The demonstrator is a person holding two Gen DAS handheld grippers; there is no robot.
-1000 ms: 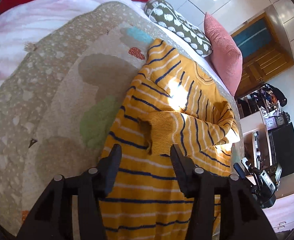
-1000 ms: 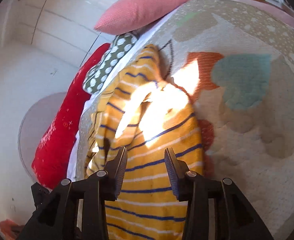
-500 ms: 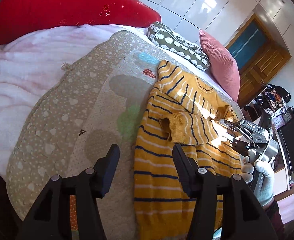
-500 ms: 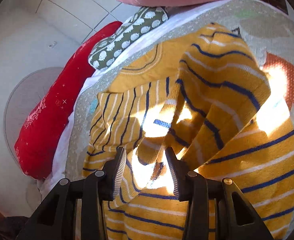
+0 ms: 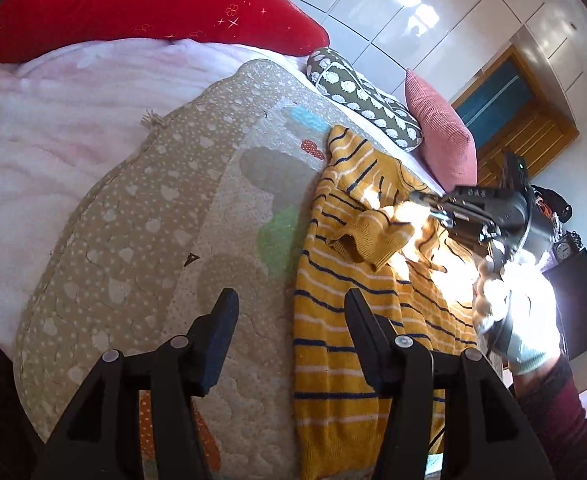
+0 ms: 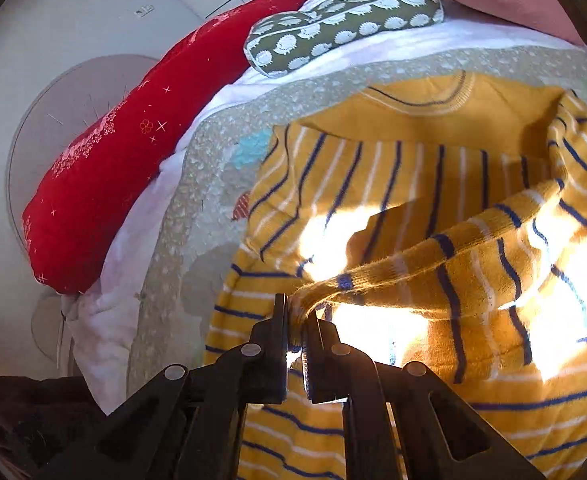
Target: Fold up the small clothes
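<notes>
- The left gripper hangs with its jaws wide apart over the quilted mat.
- The striped yellow sweater lies on the mat at its two o'clock.
- The right gripper is clamped on the sleeve cuff.
- Lettering on the right gripper's body is too blurred to read.
- A red cushion lies at eleven o'clock.

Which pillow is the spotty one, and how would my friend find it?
Start at the big red velvet cushion along the top of the bed. Beside it, before the pink ribbed pillow, lies a long olive-green bolster. It alone is covered in little white hedgehog-like shapes.
</notes>
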